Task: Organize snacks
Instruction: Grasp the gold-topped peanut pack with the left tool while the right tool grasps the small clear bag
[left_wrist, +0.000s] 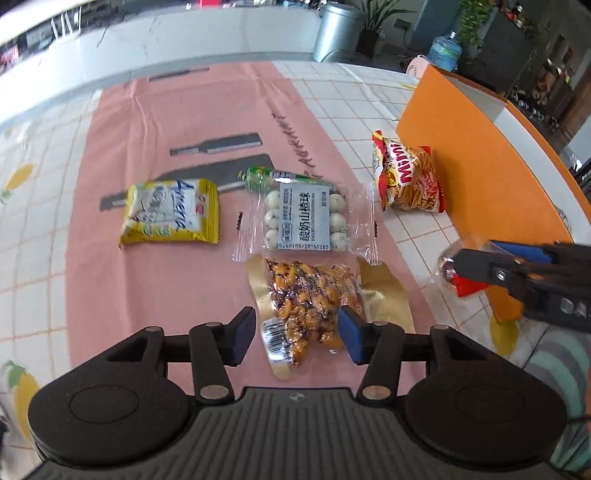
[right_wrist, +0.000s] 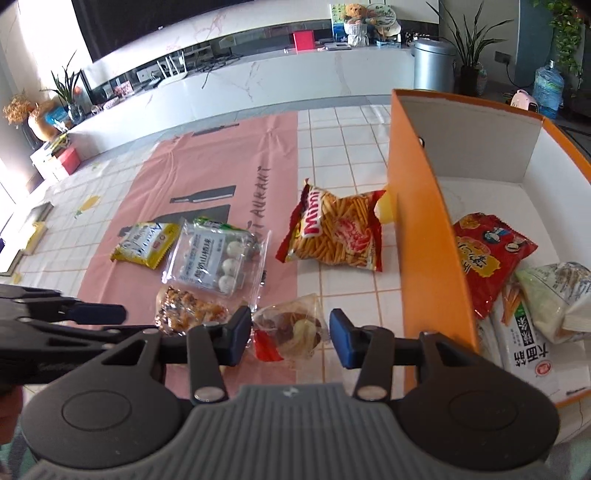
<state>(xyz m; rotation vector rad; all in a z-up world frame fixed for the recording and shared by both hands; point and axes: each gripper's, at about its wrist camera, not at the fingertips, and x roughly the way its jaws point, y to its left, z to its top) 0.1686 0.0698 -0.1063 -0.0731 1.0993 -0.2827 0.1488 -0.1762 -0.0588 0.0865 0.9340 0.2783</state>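
Five snack packs lie loose on the bench (right_wrist: 343, 147), and a sixth sits between the pads of the right claw (right_wrist: 290, 334). On the pink mat (left_wrist: 184, 122), printed with grey knives and the letters "AURANT", are a yellow pack (left_wrist: 170, 211) with blue script that I cannot read for certain, a clear pack of white balls (left_wrist: 308, 218) labelled "YOGURT COATED" with Chinese characters and a date line, a green-ended pack (left_wrist: 266, 176) half under it, and a gold-edged bag of brown and orange pieces (left_wrist: 310, 299). One red "Mimi" stick-snack bag (right_wrist: 334, 230) lies on the white tiles just beside the orange box (right_wrist: 417, 221). Inside that box are at least three packs: a red one with cartoon faces (right_wrist: 487, 254), a white one with Chinese writing (right_wrist: 535, 350) and a pale one (right_wrist: 557, 295). The left claw (left_wrist: 297, 334) stands wide over the gold-edged bag, its pads apart from it. The right claw stands narrow around a small clear pack with a red corner (right_wrist: 291, 330); whether the pads press on it I cannot tell.
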